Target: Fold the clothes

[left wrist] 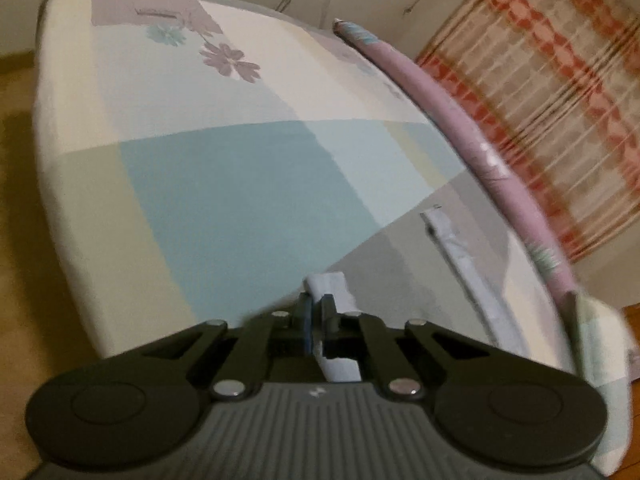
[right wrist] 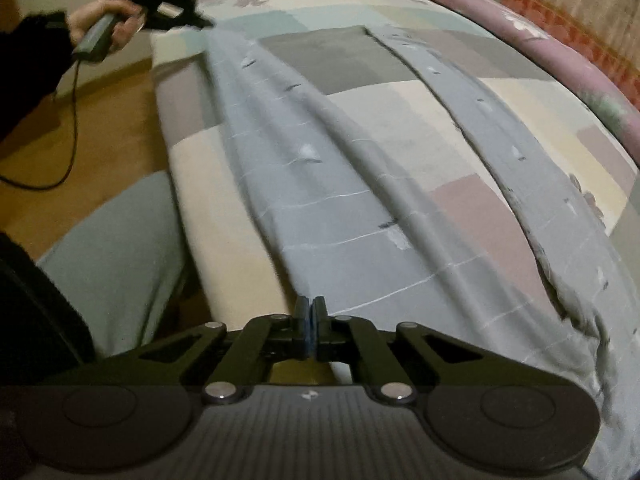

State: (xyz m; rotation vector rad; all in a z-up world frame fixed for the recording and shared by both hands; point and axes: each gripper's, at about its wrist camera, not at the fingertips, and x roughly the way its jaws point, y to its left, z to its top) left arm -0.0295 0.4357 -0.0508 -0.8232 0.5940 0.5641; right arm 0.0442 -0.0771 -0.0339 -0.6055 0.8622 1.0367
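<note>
left wrist view: the left gripper (left wrist: 316, 312) tilts down over the patchwork bedspread (left wrist: 240, 168), jaws clenched on a pale fold of the grey garment (left wrist: 332, 284); right wrist view: the right gripper (right wrist: 310, 316) pinches that garment's near edge, which stretches across the bed to the far gripper held in the person's hand (right wrist: 104, 24).

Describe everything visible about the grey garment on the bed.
The grey garment is thin, soft fabric with fine white stripes and small dark and pale marks. It lies stretched lengthwise over the patchwork bedsheet, in long ridges, with a second strip nearer the pink bolster. The right gripper is shut on its near edge; the left gripper pinches the far corner.
</note>
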